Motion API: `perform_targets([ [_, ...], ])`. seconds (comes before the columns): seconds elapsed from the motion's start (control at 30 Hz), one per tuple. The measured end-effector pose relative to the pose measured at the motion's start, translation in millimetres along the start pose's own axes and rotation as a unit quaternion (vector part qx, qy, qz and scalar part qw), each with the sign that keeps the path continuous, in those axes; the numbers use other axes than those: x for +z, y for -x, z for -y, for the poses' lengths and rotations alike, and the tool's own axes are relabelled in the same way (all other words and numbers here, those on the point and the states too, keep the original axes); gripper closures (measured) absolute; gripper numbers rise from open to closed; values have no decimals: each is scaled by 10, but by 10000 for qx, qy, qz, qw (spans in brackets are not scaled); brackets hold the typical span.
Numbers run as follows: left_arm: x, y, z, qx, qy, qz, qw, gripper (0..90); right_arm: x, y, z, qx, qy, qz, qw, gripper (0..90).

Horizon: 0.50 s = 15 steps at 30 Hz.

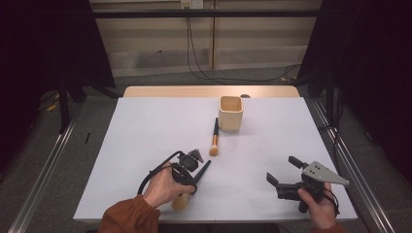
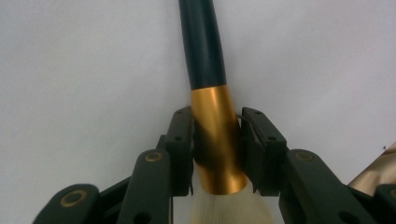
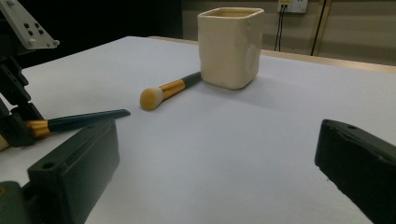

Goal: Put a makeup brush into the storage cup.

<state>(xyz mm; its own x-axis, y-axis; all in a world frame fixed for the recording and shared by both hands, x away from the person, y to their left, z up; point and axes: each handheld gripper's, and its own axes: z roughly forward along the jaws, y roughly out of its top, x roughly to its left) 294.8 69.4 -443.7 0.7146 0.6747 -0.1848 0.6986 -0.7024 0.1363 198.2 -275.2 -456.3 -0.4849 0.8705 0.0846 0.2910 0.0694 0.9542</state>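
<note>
The cup [image 1: 231, 112] stands at the far centre of the tabletop [image 1: 145, 145]. One brush [image 1: 214, 140] lies just left of it; a second brush [image 1: 194, 182] lies nearer, front left.

A cream cup [image 3: 229, 46] stands on the white desk [image 3: 210, 154]; a small brush [image 3: 169, 89] lies just beside it, and the right hand-held gripper [image 3: 215, 172] has its jaws wide apart
</note>
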Motion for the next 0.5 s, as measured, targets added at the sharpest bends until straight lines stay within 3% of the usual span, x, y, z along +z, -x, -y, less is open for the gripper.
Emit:
perform_targets([
  [0.1,-2,-27,25,-23,89,95,9999,660,-2,0,1,-3,3,-8,10000,0],
  [0.37,-12,-12,29,141,105,56,9998,667,1,2,2,3,-8,-2,10000,0],
  [0.5,-32,-65,57,159,152,182,9996,668,6,1,3,22,-11,-2,10000,0],
])
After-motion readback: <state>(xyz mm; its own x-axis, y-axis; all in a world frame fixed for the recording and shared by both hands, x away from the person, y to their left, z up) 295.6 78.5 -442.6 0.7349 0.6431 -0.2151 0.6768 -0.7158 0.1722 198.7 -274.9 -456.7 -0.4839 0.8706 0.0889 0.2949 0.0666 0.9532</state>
